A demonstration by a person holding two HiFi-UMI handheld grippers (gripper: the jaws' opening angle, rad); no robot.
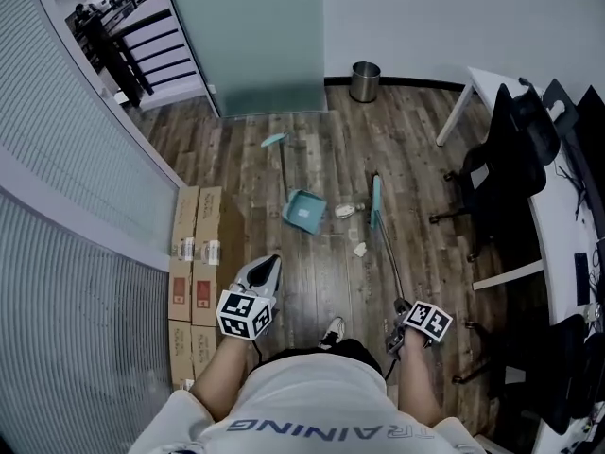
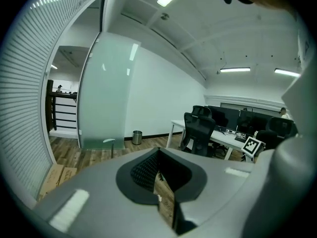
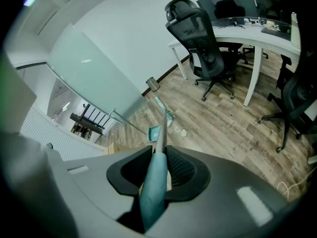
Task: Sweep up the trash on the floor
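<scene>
A teal dustpan [image 1: 304, 212] stands on the wood floor with its long handle [image 1: 282, 164] upright. To its right lie crumpled paper scraps [image 1: 345, 211] and another scrap [image 1: 360, 249]. The teal broom head [image 1: 376, 201] rests beside them. Its handle [image 1: 388, 253] runs back to my right gripper [image 1: 399, 308], which is shut on the handle's teal grip [image 3: 154, 182]. In the right gripper view the broom head [image 3: 164, 108], dustpan [image 3: 154, 132] and a scrap [image 3: 184, 132] lie ahead. My left gripper [image 1: 271, 263] [image 2: 159, 155] is shut with nothing in it, nearer than the dustpan.
A metal waste bin [image 1: 365, 80] stands by the far wall. Cardboard boxes [image 1: 194, 253] line the blinds on the left. Black office chairs [image 1: 501, 168] and a white desk [image 1: 492, 83] fill the right side. A frosted glass door [image 1: 250, 36] is at the back.
</scene>
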